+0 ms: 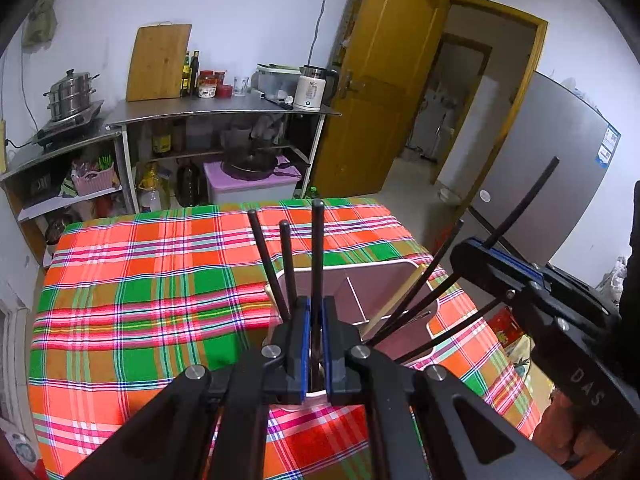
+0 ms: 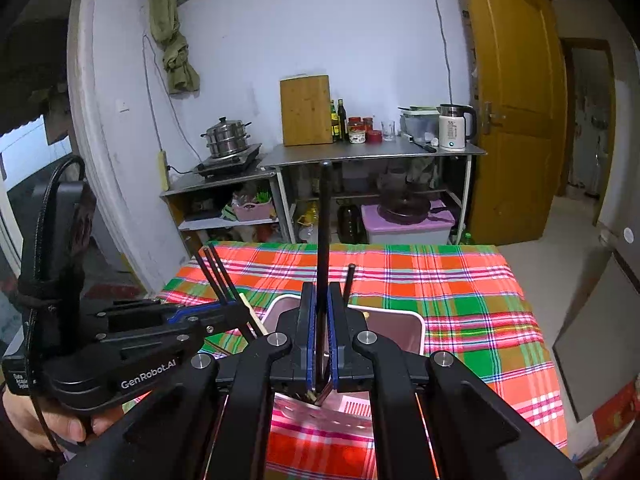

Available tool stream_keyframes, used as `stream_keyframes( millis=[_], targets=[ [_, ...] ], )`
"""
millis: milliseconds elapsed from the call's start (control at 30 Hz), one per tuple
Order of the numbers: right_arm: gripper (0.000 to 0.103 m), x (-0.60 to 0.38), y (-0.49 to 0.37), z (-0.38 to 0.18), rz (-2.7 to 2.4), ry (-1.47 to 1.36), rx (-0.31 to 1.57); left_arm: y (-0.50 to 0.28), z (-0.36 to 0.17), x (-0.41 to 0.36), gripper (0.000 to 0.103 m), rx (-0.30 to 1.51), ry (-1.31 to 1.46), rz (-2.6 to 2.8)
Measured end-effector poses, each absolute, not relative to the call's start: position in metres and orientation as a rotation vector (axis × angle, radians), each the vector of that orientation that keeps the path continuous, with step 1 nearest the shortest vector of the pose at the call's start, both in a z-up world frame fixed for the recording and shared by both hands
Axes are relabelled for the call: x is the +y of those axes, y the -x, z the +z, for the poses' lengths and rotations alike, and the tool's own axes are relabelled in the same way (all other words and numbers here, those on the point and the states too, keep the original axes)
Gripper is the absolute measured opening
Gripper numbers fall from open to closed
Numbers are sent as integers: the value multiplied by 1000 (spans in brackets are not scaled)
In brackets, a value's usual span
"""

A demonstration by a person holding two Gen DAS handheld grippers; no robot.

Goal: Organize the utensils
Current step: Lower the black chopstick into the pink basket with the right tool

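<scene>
**Both grippers holding chopsticks over the bin**

Nearest to me, my left gripper [image 1: 316,344] is clamped on a black chopstick [image 1: 318,248], its blue pads pressed tight against the shaft. The stick stands nearly upright, long axis running away from the gripper and up, its lower end down between the pads where I cannot see it. My right gripper [image 2: 320,340] is likewise closed on its own black chopstick [image 2: 323,220], also near vertical.

Just beyond and below both grippers sits the pink bin [image 1: 384,280] on the plaid table [image 1: 140,280]. It has a white divider [image 1: 356,300], and several chopsticks already lean inside, some black and at least one pale. The bin lies straight under the held sticks, so I judge the coming move to be a short lowering of each tip into a compartment. The left gripper looks a shade nearer the bin's near wall.

Writing: "GenRobot.AI" on the left gripper's body in the right wrist view, "DAS" on the right gripper's arm in the left view. Far back, the white kettle [image 2: 454,128] shows "55".
</scene>
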State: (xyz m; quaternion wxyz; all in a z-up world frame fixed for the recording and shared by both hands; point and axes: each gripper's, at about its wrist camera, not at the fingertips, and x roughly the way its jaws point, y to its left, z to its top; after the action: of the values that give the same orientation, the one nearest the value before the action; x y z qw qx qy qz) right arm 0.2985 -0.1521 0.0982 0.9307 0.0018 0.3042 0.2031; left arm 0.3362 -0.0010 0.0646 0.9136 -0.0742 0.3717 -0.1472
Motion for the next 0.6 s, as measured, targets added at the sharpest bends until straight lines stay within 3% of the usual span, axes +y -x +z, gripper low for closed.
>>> stream_keyframes(
  millis=[400,533,600],
  targets=[
    [9,-153,-299,100,419,-7,649,-334,70,2,6,771,145,-292],
    [17,-154,-298,100,422,-14,651,-331,73,6,22,761,151,-282],
    [17,-155,-299,101,422,-15,647,-328,75,11,23,746,164,-278]
  ],
)
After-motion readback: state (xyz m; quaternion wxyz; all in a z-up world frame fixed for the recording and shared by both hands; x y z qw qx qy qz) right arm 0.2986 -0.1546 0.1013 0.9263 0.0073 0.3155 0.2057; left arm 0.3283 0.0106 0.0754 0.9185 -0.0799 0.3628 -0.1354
